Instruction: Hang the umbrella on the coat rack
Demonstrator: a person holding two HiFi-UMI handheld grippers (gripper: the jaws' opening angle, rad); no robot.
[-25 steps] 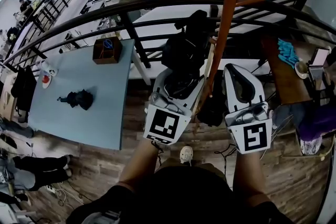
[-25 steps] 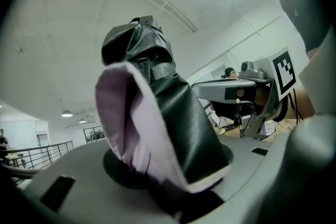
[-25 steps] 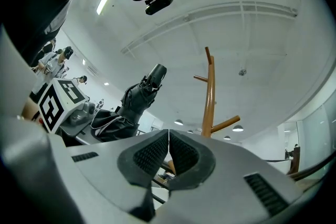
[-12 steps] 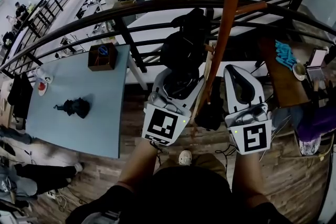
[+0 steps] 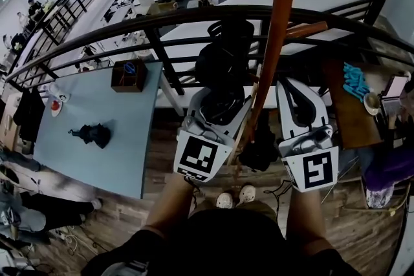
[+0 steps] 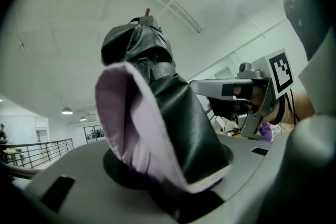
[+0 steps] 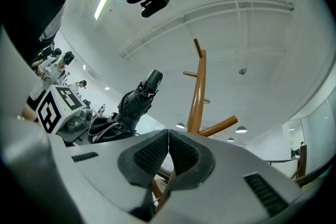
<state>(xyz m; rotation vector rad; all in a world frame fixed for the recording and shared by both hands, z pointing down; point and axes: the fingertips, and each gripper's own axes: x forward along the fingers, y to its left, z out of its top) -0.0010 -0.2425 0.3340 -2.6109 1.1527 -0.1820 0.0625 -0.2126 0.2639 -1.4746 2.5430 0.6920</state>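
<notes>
A folded black umbrella (image 5: 223, 61) with a lilac lining (image 6: 126, 118) stands upright in my left gripper (image 5: 220, 100), whose jaws are shut on its lower part (image 6: 173, 128). The orange-brown coat rack pole (image 5: 278, 29) rises between my two grippers, and a peg (image 5: 304, 29) sticks out to its right. My right gripper (image 5: 294, 84) is right of the pole, and its ribbed pads (image 7: 169, 157) are pressed together with nothing seen between them. In the right gripper view the umbrella (image 7: 134, 105) is at the left and the rack (image 7: 198, 92) is just ahead.
A black railing (image 5: 162, 16) curves across just beyond the rack, with a lower floor past it. A light blue table (image 5: 110, 158) at the left bears a wooden box (image 5: 129, 74) and a dark object (image 5: 94, 134). A brown table (image 5: 352, 113) with a teal cloth (image 5: 356, 77) stands at the right.
Both grippers moved a little forward and up toward the rack, with the umbrella still in the left one. The person's feet stepped closer; both shoes now show.
</notes>
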